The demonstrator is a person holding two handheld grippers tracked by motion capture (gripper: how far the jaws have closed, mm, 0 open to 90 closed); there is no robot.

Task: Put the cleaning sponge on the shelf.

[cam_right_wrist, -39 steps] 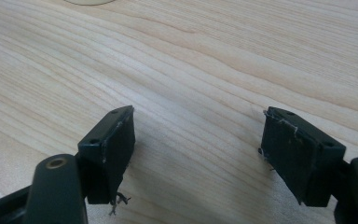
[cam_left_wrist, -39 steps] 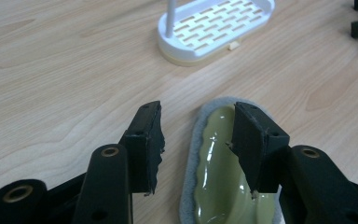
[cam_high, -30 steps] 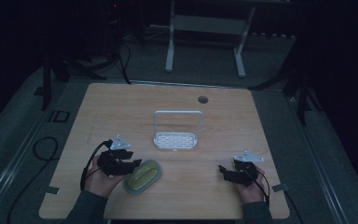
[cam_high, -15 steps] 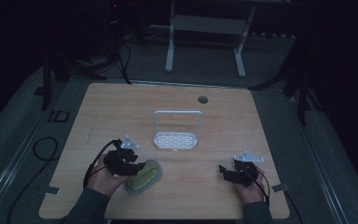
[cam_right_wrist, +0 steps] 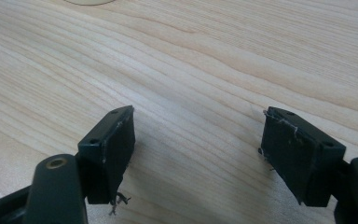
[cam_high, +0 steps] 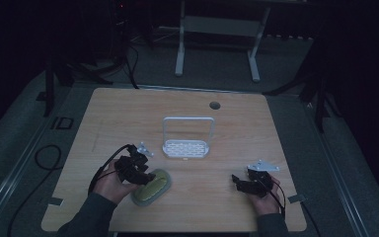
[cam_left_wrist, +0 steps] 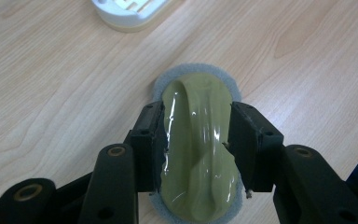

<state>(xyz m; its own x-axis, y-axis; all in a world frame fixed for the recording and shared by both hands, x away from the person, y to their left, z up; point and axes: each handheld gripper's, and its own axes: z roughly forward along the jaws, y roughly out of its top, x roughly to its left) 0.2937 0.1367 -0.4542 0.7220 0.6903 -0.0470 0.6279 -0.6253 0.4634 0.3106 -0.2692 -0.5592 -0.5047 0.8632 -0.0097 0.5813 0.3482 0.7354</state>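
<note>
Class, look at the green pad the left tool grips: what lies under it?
Under the green pad a grey foam layer shows as a thin rim, resting on the table. The pad covers the foam's middle, so that part cannot be seen.

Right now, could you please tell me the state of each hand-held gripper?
Left hand-held gripper: shut on the green sponge.
Right hand-held gripper: open, holding nothing, over the table.

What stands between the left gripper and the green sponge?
Nothing visible. The left gripper already has its jaws on both sides of the sponge, which lies flat on the table, and the pads touch it.
</note>
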